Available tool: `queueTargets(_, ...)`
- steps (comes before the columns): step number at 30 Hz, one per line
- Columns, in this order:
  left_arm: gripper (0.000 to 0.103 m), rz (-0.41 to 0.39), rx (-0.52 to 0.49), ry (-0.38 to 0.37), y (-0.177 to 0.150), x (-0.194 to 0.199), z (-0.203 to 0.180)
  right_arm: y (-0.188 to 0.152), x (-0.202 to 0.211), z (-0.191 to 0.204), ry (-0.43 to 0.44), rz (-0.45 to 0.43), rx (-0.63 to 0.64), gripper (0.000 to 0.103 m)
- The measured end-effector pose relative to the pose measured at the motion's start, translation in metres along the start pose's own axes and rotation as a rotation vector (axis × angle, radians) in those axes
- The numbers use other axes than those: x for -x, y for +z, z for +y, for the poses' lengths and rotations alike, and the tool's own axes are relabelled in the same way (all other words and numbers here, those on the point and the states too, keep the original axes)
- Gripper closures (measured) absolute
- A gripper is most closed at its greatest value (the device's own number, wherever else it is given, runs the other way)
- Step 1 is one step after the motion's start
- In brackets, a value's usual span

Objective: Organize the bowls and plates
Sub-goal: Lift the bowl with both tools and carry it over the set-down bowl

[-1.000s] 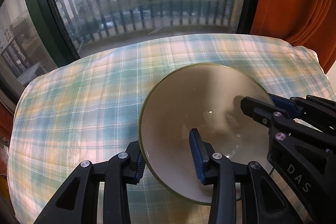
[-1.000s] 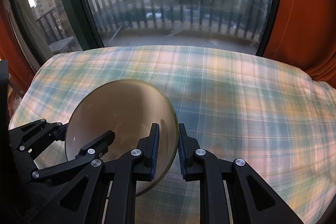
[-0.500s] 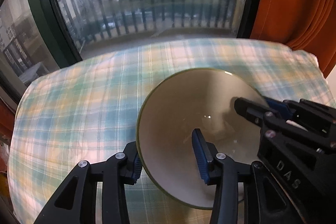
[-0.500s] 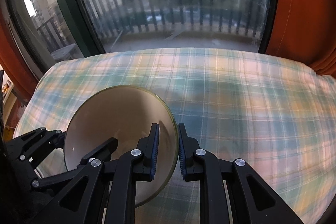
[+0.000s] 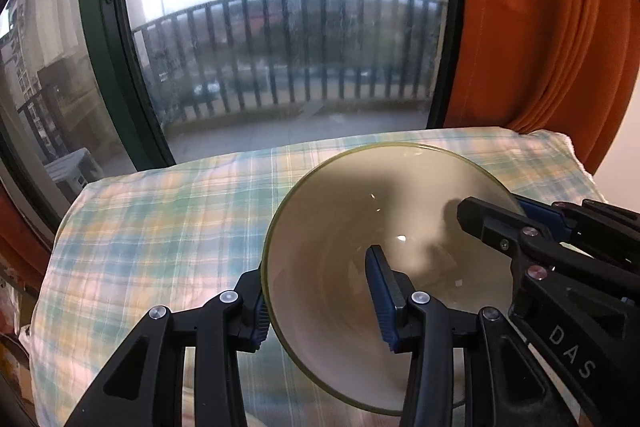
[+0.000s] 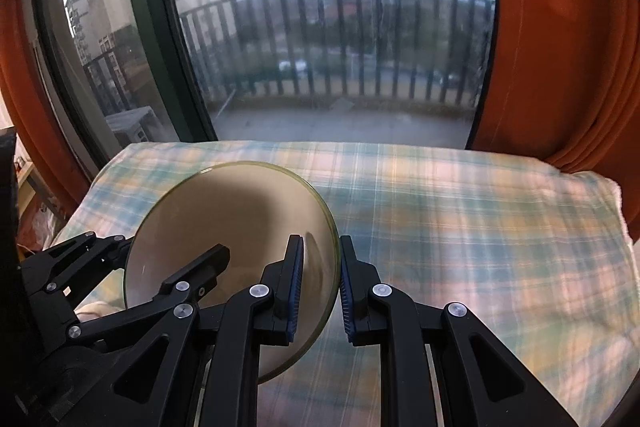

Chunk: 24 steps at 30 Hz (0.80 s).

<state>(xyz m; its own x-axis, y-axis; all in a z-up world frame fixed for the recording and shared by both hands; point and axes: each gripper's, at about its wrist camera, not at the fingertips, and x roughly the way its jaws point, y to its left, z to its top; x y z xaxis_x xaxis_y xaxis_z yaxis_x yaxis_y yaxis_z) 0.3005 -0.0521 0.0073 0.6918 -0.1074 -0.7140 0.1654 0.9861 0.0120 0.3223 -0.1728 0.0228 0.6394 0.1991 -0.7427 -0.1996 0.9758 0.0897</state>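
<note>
Both my grippers clamp one bowl above the plaid cloth.

My left gripper holds the near-left rim of the pale bowl with the olive edge, one blue-padded finger inside the basin and the other outside against the wall. My right gripper pinches the opposite rim of the same bowl, its jaws narrow with the thin wall between the pads. I see the bowl tilted, its opening turned toward the left camera, and it sits between the two tools over the checked green, yellow and pink cloth. Beyond the cloth stand a window with a balcony railing and an orange curtain.
</note>
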Motion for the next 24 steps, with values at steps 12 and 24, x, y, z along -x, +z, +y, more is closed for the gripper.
queueTargets(12, 0.06, -0.087, -0.037, -0.016, -0.033, 0.06, -0.003, -0.039, 0.07, 0.023, -0.028, -0.07, -0.002, 0.083)
queueTargets(24, 0.06, -0.103, -0.065, -0.06, -0.085, 0.098, -0.018, -0.094, 0.116, 0.031, -0.058, -0.088, -0.016, 0.083)
